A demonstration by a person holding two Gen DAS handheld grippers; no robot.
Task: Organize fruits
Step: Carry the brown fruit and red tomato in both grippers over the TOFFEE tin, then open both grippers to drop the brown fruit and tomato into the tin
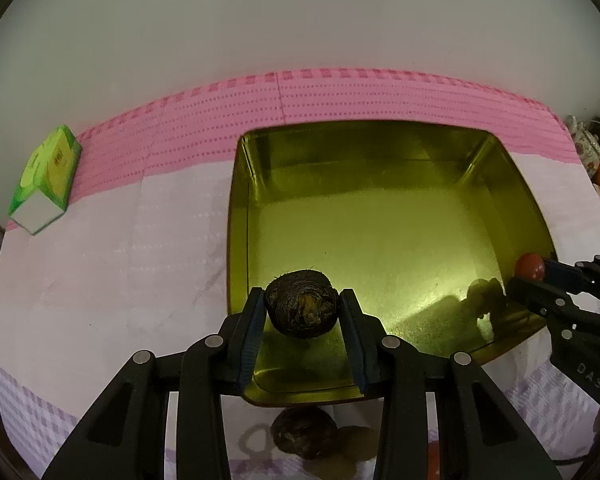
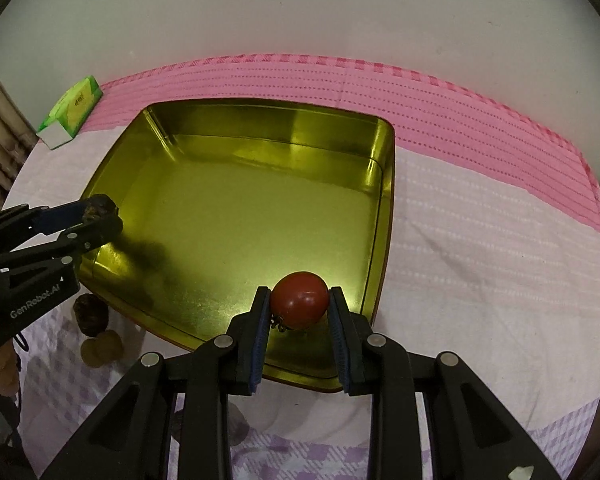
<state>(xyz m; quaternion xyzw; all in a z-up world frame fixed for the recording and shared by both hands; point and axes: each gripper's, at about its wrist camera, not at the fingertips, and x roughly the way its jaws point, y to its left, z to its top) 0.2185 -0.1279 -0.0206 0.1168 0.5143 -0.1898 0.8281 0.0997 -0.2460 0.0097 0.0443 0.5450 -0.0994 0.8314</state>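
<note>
A square gold tin tray (image 1: 380,168) (image 2: 260,128) lies on the cloth-covered table. My left gripper (image 1: 302,310) is shut on a dark brown wrinkled fruit (image 1: 301,304), held over the tray's near left corner; from the right wrist view it shows at the left as the left gripper (image 2: 100,216) with the dark fruit (image 2: 100,206). My right gripper (image 2: 299,308) is shut on a red round fruit (image 2: 299,300) over the tray's near right part. In the left wrist view the right gripper (image 1: 530,272) carries the red fruit (image 1: 530,266) at the tray's right rim.
Another dark fruit (image 1: 304,432) (image 2: 90,314) and a tan fruit (image 2: 100,348) lie on the cloth before the tray. A green box (image 1: 46,180) (image 2: 70,112) rests at the far left on the pink cloth (image 1: 340,96). A white wall stands behind the table.
</note>
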